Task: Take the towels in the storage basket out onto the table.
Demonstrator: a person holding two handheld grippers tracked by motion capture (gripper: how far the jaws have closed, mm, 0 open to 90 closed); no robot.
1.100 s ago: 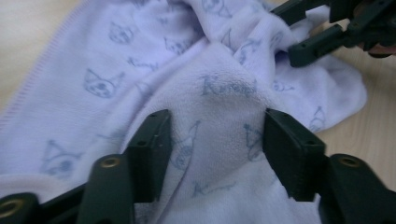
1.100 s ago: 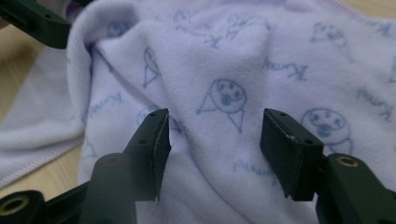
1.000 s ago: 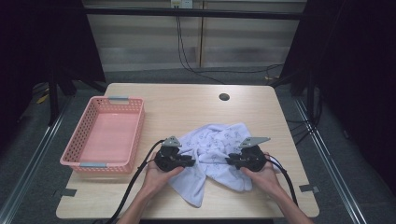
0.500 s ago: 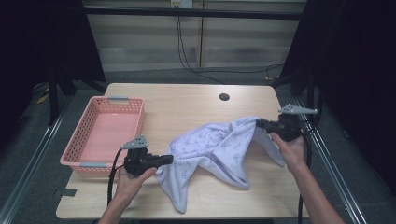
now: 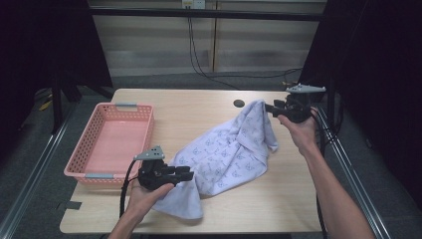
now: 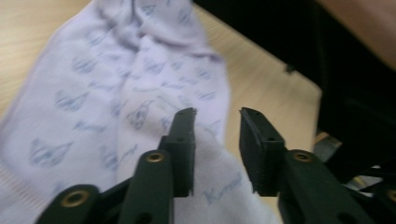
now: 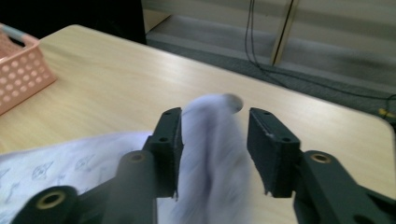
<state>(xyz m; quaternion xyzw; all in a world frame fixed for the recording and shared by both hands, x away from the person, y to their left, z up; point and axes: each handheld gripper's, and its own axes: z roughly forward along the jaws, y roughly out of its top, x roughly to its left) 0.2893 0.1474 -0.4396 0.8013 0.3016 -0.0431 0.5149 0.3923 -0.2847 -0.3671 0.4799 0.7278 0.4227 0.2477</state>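
A pale lilac printed cloth (image 5: 231, 149) lies stretched in a slant across the wooden bench (image 5: 199, 107), running from about 7 o'clock near the front edge up toward 1 o'clock, where its far corner is lifted off the surface. The left tongs (image 5: 189, 174) sit low at the cloth's near end, at roughly 7 o'clock of the bench, held in the person's left hand (image 5: 144, 191). In the left gripper view the left tongs (image 6: 217, 135) stand parted, having just been opening; the cloth (image 6: 107, 93) lies under and between the jaws, brushing the inner face of one, with a clear gap to the other, so nothing is pinched. The right tongs (image 5: 268, 107) hover above the bench at about 1 o'clock, carried by the right hand (image 5: 298, 129), right at the raised corner of the cloth. In the right gripper view the right tongs (image 7: 212, 140) have likewise just been opening: a blurred fold of the cloth (image 7: 210, 154) hangs between the jaws, against one pad and clear of the other. A pink basket (image 5: 94, 144) rests at 9 o'clock on the bench, just beside the left tongs and apart from the cloth. A dark round hole (image 5: 239, 103) marks the bench at 12 o'clock, near the lifted corner.
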